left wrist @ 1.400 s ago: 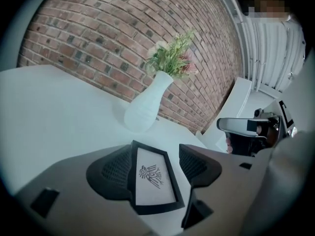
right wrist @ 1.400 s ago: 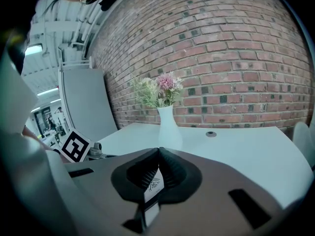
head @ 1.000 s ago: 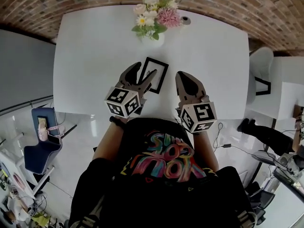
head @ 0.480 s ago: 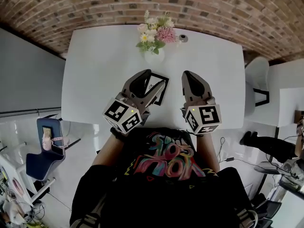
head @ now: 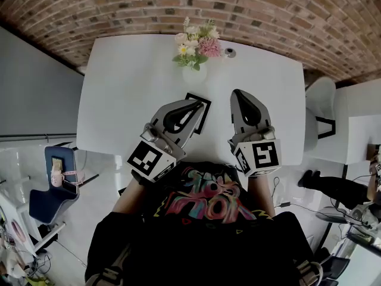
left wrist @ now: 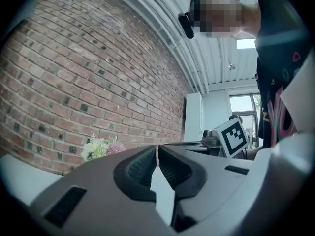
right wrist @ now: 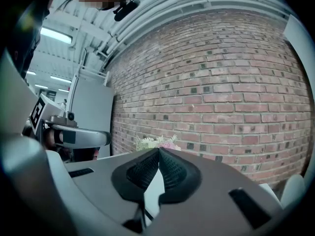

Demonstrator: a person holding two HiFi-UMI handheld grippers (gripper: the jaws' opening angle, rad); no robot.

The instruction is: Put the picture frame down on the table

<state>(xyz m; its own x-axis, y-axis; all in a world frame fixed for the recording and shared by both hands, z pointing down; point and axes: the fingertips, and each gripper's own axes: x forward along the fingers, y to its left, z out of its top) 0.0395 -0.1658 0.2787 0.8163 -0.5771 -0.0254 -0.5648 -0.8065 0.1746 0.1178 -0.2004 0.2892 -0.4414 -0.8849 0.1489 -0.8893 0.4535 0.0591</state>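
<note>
The picture frame (head: pixel 205 112), black-edged with a white middle, lies flat on the white table (head: pixel 119 88), partly hidden behind my left gripper. My left gripper (head: pixel 199 105) is held above it. Its jaws have just been closing and now meet with nothing between them, which the left gripper view (left wrist: pixel 157 149) also shows. My right gripper (head: pixel 239 93) hovers to the right of the frame, shut and empty, as the right gripper view (right wrist: pixel 158 151) confirms. Both grippers point level toward the brick wall.
A white vase of flowers (head: pixel 195 55) stands at the table's far edge, with a small round object (head: pixel 230 52) beside it. A brick wall (head: pixel 268 16) lies behind. A white chair (head: pixel 321 100) is at the right and a blue chair (head: pixel 56 177) at the left.
Both grippers have risen away from the table. The left gripper's jaws went from wide open to shut and it rolled. The frame stays flat on the table.
</note>
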